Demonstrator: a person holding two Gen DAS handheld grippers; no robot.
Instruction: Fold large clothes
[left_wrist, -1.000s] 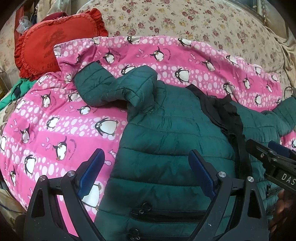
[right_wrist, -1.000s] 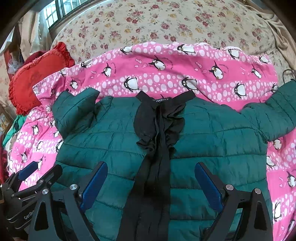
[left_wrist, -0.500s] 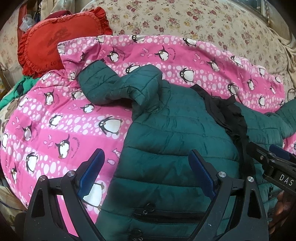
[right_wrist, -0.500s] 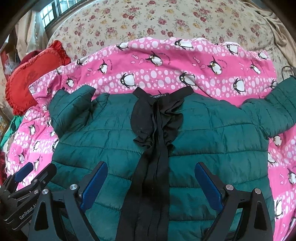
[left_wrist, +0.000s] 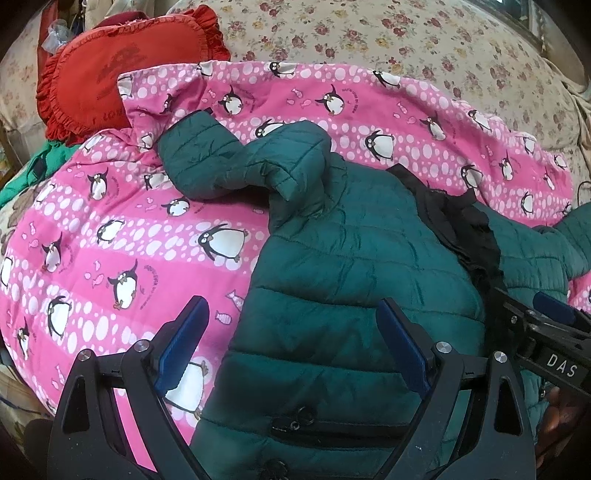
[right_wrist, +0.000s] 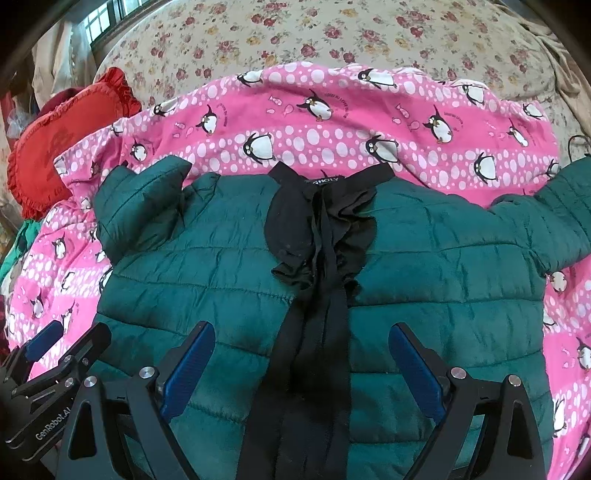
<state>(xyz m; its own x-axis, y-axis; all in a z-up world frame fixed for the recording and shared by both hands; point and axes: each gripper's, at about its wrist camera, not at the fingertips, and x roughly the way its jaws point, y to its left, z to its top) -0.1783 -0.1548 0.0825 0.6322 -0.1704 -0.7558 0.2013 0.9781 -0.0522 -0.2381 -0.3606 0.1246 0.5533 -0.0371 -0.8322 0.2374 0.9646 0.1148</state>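
1. Jacket (right_wrist: 229, 273), dark green quilted puffer, lies front-up on pink penguin blanket (left_wrist: 122, 236), directly ahead of & under both claws.
2. Left gripper (left_wrist: 291, 347): jaws spread wide, nothing between the blue pads (left_wrist: 183, 343); it hangs over the jacket's left edge, w/ left pad above blanket and right pad above green quilting.
3. Right gripper (right_wrist: 303, 369): also wide open, empty; black zipper band (right_wrist: 317, 354) runs straight up between its two fingers.
4. Ahead of the right claw, black lining/collar (right_wrist: 325, 218) bunches at the neck, a small label at its far edge; text too blurred to read.
5. Left sleeve (left_wrist: 236, 162) lies ahead-left of the left claw, folded back on itself, cuff end resting on the jacket shoulder.
6. Right sleeve (right_wrist: 554, 221) stretches out to the far right of the right claw, across the blanket.
7. Zip pocket w/ ring pull (left_wrist: 306, 417) sits near the hem, just between the left claw's arms.
8. Each claw shows in the other's cam: right one at right edge of left view, left one at lower-left of right view; they sit side by side, apart.
9. Red frilled cushion (left_wrist: 122, 74) far ahead-left, touching blanket edge; floral sheet (right_wrist: 332, 33) beyond it all.
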